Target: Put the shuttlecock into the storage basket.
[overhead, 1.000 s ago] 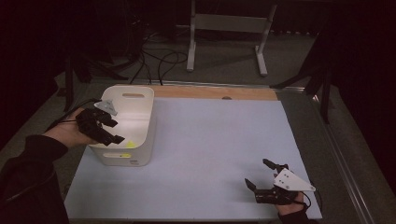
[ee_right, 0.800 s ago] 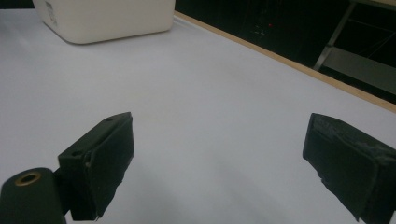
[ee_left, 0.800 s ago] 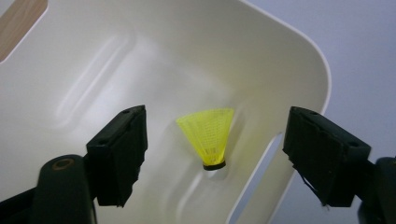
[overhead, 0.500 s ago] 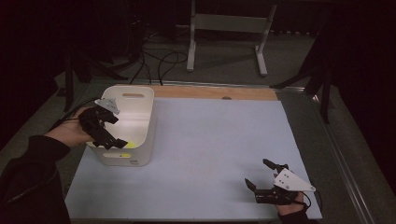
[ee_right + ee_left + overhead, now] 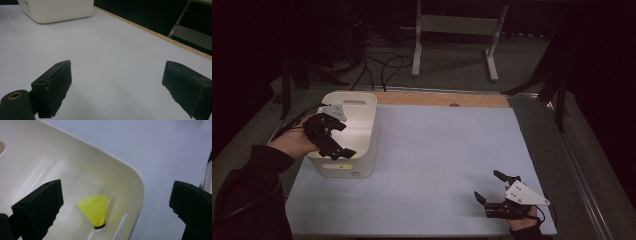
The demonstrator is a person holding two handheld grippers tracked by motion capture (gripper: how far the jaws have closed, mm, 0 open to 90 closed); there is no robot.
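A yellow shuttlecock (image 5: 96, 211) lies inside the white bin (image 5: 362, 97), cork end down near the slotted handle wall. My left gripper (image 5: 341, 140) hangs over the bin's near left rim. It is open, its jaws have just been opening, and nothing is between its pads; in the left gripper view (image 5: 116, 195) the shuttlecock sits below the gap, loose. My right gripper (image 5: 487, 185) rests low over the pale blue sheet at the front right, open and holding nothing, as the right gripper view (image 5: 117, 75) shows.
The pale blue sheet (image 5: 447, 160) covers the table, with a wooden strip (image 5: 442, 99) along its far edge. The bin (image 5: 57, 10) stands at the far left of the sheet. Beyond the table are a metal stand (image 5: 452, 30) and floor cables (image 5: 382, 65).
The left gripper's jaws stand wider apart over the bin than a second ago, and the hand has shifted only slightly. The right gripper has kept still.
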